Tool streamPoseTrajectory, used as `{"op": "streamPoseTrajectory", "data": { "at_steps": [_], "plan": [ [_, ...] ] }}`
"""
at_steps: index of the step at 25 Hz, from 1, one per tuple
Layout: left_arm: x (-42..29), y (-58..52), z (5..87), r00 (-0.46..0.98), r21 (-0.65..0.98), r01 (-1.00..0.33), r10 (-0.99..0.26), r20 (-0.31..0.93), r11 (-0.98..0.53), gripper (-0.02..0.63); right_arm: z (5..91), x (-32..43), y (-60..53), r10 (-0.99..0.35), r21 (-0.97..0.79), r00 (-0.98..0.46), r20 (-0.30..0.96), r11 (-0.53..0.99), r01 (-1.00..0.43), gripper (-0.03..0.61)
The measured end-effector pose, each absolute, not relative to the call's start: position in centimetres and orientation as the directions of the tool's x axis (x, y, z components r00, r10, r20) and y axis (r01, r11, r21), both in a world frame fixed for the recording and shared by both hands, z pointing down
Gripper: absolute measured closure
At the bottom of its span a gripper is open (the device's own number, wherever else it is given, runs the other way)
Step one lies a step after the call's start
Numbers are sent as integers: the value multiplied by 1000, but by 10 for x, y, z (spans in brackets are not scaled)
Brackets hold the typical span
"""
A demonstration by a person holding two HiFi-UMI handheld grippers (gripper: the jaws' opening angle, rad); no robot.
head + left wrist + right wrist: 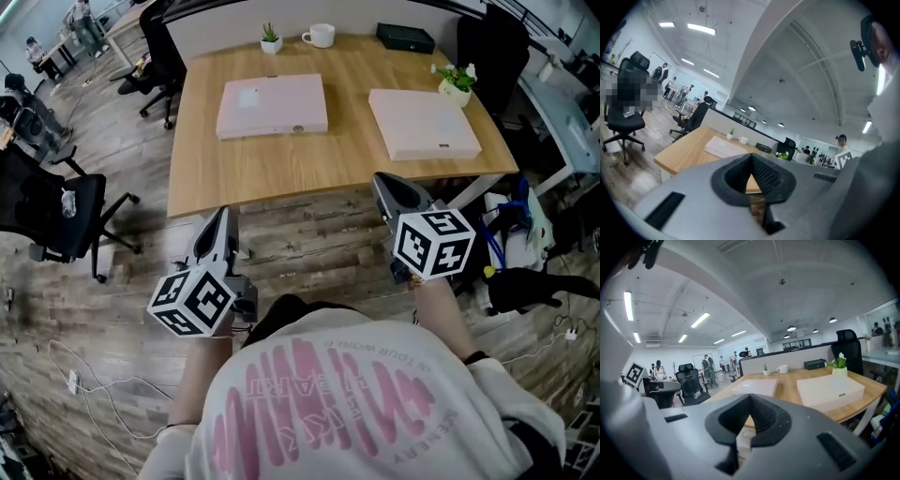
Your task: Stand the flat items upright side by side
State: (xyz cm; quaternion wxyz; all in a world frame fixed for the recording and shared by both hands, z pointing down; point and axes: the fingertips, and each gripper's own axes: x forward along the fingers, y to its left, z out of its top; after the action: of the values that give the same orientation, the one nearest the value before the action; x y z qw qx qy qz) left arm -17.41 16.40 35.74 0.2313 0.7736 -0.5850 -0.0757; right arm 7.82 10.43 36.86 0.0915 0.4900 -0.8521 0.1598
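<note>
Two flat items are shown well apart on the desk [281,173]: left pink box [272,106], right pink box [424,124]. Left gripper [222,220] and right gripper [382,184], jaws closed on nothing, are held short of the desk edge, presumably for approach. Box contents and the hands behind the marker cubes [192,300] cannot be made out

Person wearing white sweatshirt [356,412], pink striped print and pink lettering running across it; dark cuff band [473,357] showing at right wrist. Left gripper [222,216] and right gripper [380,180] showing grey tapering bodies, each carrying white cube with black square markers. Black ribbed pads [765,172] lining jaws.
</note>
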Motion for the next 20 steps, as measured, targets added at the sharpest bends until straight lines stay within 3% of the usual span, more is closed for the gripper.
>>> {"op": "streamPoseTrajectory", "data": {
  "at_steps": [6, 11, 20],
  "plan": [
    [-165, 142, 384, 327, 477, -859, -916, 231, -186, 612, 412, 79, 78, -759, -266, -523, 387, 450, -852, 580],
    [-157, 103, 396, 358, 500, -840, -907, 222, -209, 612, 434, 83, 47, -746, -301, -517, 420, 423, -855, 580],
    [-176, -11, 415, 321, 534, -833, -912, 256, -144, 612, 434, 72, -62, -724, -275, -516, 457, 437, -856, 580]
  ]
}}
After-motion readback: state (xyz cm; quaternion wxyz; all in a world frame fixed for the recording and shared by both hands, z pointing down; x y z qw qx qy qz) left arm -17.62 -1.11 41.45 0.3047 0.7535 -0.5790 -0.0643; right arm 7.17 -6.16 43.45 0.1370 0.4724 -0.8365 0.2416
